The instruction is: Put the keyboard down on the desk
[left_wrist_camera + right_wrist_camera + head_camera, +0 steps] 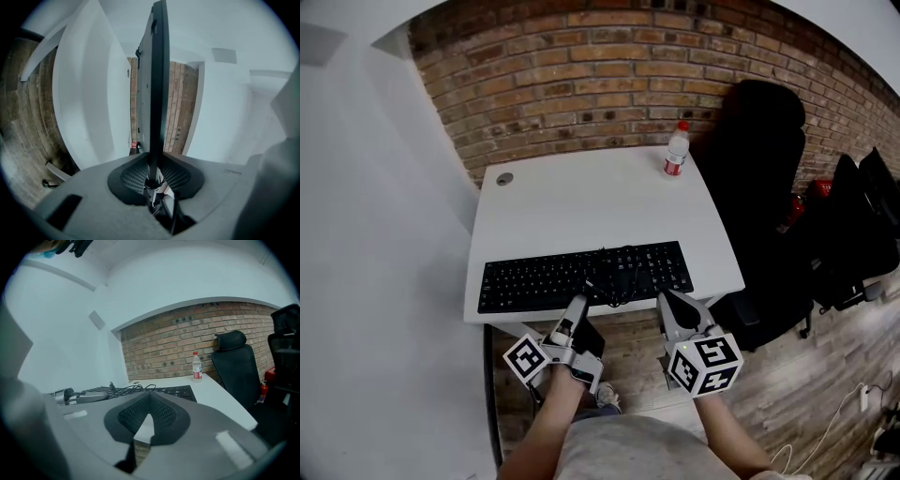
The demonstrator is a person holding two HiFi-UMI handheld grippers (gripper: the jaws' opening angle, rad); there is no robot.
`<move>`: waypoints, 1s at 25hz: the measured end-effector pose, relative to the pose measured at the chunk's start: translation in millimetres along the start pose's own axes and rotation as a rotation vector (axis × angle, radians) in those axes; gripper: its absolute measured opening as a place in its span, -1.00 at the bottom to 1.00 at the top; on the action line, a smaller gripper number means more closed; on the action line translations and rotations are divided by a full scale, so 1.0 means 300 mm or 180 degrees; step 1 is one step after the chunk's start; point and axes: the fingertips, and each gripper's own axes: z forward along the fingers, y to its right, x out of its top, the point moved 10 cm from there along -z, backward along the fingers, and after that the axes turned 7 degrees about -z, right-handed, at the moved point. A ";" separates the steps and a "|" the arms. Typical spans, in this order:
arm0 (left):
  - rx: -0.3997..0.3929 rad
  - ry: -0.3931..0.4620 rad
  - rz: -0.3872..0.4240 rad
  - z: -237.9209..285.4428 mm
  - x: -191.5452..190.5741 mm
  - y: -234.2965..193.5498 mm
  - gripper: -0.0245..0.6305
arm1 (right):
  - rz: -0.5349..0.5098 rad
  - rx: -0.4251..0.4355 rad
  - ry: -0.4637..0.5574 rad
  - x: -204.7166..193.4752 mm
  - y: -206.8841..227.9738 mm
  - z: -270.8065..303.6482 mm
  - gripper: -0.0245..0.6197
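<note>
The black keyboard lies along the white desk's front edge, with its coiled cable piled on the keys. My left gripper is shut on the keyboard's near edge. In the left gripper view the keyboard runs edge-on out from between the pads of that gripper. My right gripper hovers just off the desk's front edge, right of the left one, jaws shut on nothing. In the right gripper view its tips meet in front of the keyboard's right end.
A water bottle with a red label stands at the desk's back right corner. A round cable hole is at the back left. A black office chair stands right of the desk, against the brick wall.
</note>
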 end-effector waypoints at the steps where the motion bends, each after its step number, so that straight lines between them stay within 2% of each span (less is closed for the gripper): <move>1: 0.0001 -0.0021 -0.0011 0.022 0.022 -0.005 -0.69 | -0.0007 -0.0019 -0.0005 0.006 0.002 0.027 -0.91; 12: -0.0019 -0.0140 -0.0020 0.084 0.089 0.014 -0.69 | -0.0015 -0.0041 0.0000 0.048 -0.028 0.109 -0.90; 22: 0.0034 -0.0149 -0.0036 0.163 0.159 -0.008 -0.69 | -0.0007 -0.0037 -0.0003 0.069 -0.007 0.210 -0.91; 25: 0.0061 -0.0108 -0.0027 0.158 0.137 -0.013 -0.69 | -0.0006 0.0006 -0.0003 0.070 0.006 0.195 -0.90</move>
